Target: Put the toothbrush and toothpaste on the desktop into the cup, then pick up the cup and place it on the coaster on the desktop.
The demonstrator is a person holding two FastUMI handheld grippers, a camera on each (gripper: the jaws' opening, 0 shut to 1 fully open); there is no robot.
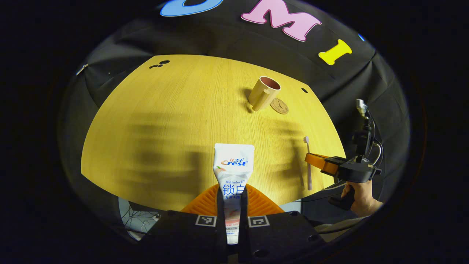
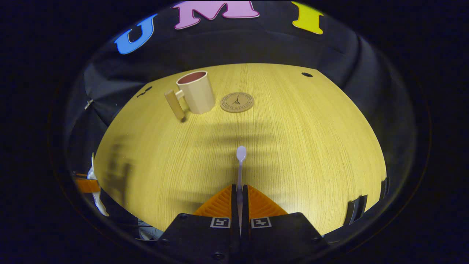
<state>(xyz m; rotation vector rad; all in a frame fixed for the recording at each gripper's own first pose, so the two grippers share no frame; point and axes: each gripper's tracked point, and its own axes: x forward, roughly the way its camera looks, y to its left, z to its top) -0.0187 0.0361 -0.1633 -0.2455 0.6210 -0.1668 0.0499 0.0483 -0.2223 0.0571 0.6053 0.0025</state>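
Wood table (image 2: 293, 146): cup (image 2: 196, 91) far side, coaster (image 2: 237, 102) just beside. Left claw (image 1: 232, 200) clamps toothpaste (image 1: 233, 165); right claw (image 2: 240, 196) clamps toothbrush (image 2: 240, 165) (both lifted, likely). Approach cup from above, one item first, tilt end-down, release inside rim.

The left gripper (image 1: 232, 205) pointed toward 12 o'clock in the left gripper view, its two orange fingers (image 1: 205, 201) drawn in against the toothpaste (image 1: 233, 172), which stood up between them. In the same view, at 3 to 4 o'clock, the right gripper (image 1: 318, 161) reached in from the side, with a hand (image 1: 361, 200) wrapped around its black handle from below. In the right gripper view, the right gripper (image 2: 240, 200) aimed at 12 o'clock with its fingers (image 2: 220, 203) pressed together on the toothbrush (image 2: 240, 168).
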